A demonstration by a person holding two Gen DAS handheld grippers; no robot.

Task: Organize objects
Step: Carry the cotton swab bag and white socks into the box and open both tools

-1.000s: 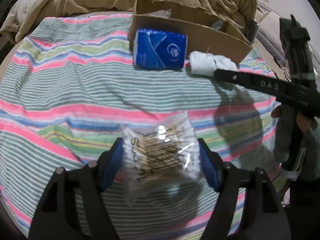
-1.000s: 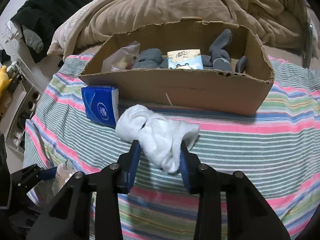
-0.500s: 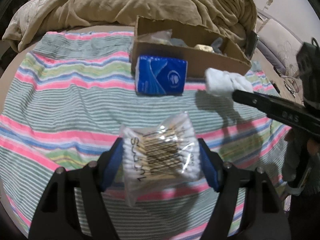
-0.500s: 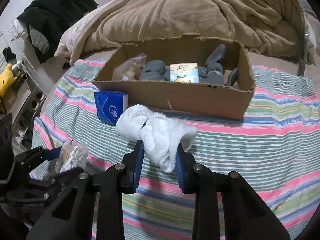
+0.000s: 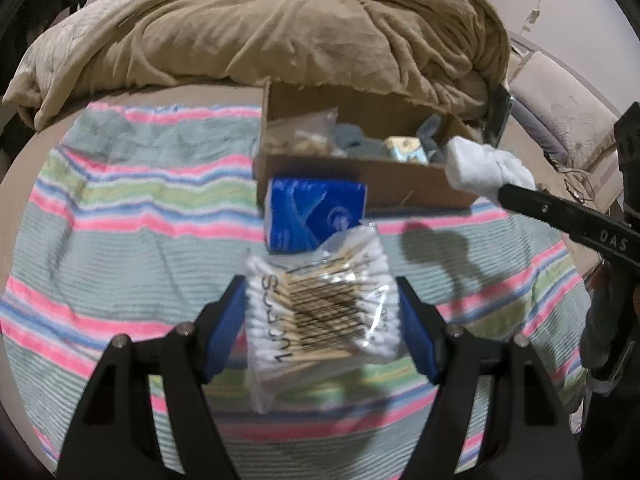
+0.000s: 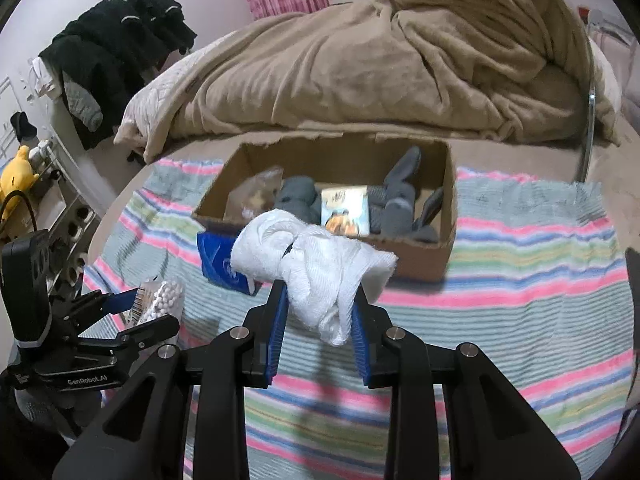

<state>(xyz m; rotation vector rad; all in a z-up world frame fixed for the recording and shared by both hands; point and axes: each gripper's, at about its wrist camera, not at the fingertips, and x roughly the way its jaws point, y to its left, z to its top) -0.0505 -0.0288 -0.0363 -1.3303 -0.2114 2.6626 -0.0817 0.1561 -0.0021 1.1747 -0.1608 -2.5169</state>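
Bed's striped blanket (image 6: 520,272) is carrying the cardboard box (image 6: 424,258), already holding grey socks and a tissue pack. I'm holding my right claw (image 6: 318,312) clenched on the white cloth (image 6: 320,268), raised near the box front for dropping in. My left claw (image 5: 320,320) is clamping the cotton swab bag (image 5: 324,316), lifted, just short of the blue tissue pack (image 5: 316,216)

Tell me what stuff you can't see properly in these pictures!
- Blue tissue pack: right wrist view, the white cloth covers its right part.
- Clear bag in the cardboard box: both views, contents too blurry to name.
- Print on the cotton swab bag: left wrist view, smeared by blur.
- Small packet in the box: right wrist view, writing too small to read.
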